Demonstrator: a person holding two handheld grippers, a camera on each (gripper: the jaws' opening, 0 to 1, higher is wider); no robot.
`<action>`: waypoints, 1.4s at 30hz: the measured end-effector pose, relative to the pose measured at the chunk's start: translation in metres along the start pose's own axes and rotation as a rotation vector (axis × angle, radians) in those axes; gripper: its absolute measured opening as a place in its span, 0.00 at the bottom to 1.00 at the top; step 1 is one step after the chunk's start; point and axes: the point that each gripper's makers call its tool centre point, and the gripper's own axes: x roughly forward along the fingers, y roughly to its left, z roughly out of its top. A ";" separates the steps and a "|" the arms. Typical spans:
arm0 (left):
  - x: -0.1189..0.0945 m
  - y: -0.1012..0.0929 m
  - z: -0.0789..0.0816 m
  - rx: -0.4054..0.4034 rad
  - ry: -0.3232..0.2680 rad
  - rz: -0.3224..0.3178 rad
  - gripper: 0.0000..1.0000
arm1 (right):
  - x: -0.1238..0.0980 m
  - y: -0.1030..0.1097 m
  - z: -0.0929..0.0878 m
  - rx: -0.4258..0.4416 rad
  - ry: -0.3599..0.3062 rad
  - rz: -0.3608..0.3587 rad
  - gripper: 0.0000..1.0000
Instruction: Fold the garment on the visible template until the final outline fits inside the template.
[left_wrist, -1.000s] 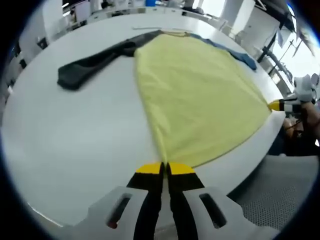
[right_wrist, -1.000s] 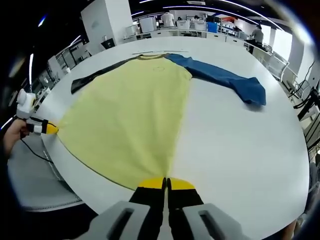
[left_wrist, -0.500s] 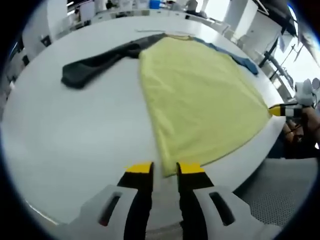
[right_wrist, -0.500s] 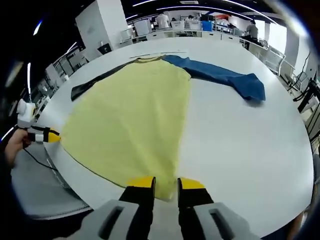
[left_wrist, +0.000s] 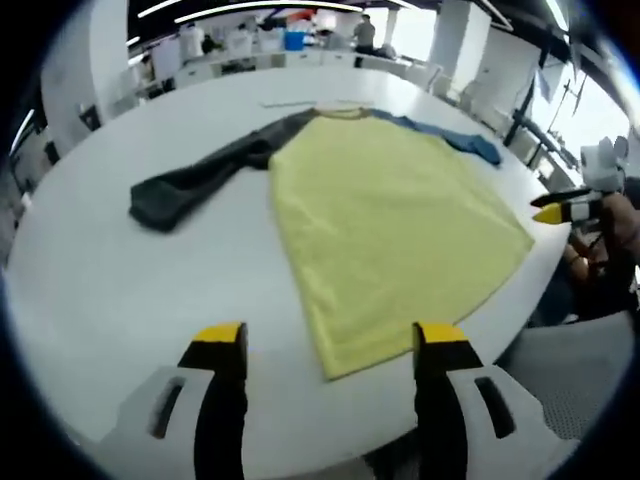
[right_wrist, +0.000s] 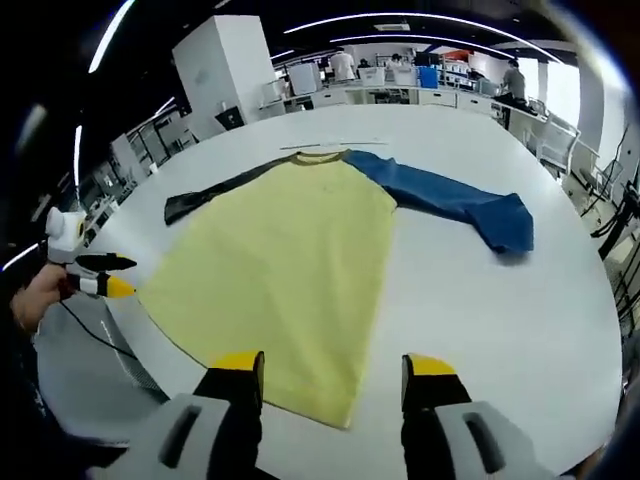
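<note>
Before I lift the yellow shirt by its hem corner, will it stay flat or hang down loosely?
The yellow shirt will probably hang limp: it lies thin and flat against the white table, with no stiffness showing. It looks light, so one corner should lift easily. The blue sleeve and dark sleeve spread far out, so they would likely drag behind.
</note>
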 end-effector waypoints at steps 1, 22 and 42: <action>-0.001 -0.001 0.002 0.005 -0.008 -0.004 0.68 | -0.001 -0.001 0.003 -0.013 -0.006 0.001 0.60; -0.008 -0.014 0.022 0.015 -0.054 -0.045 0.95 | -0.007 -0.073 0.065 -0.092 -0.131 -0.064 0.69; -0.011 -0.024 0.030 0.013 -0.058 -0.055 0.99 | 0.031 -0.124 0.076 -0.212 -0.035 -0.077 0.59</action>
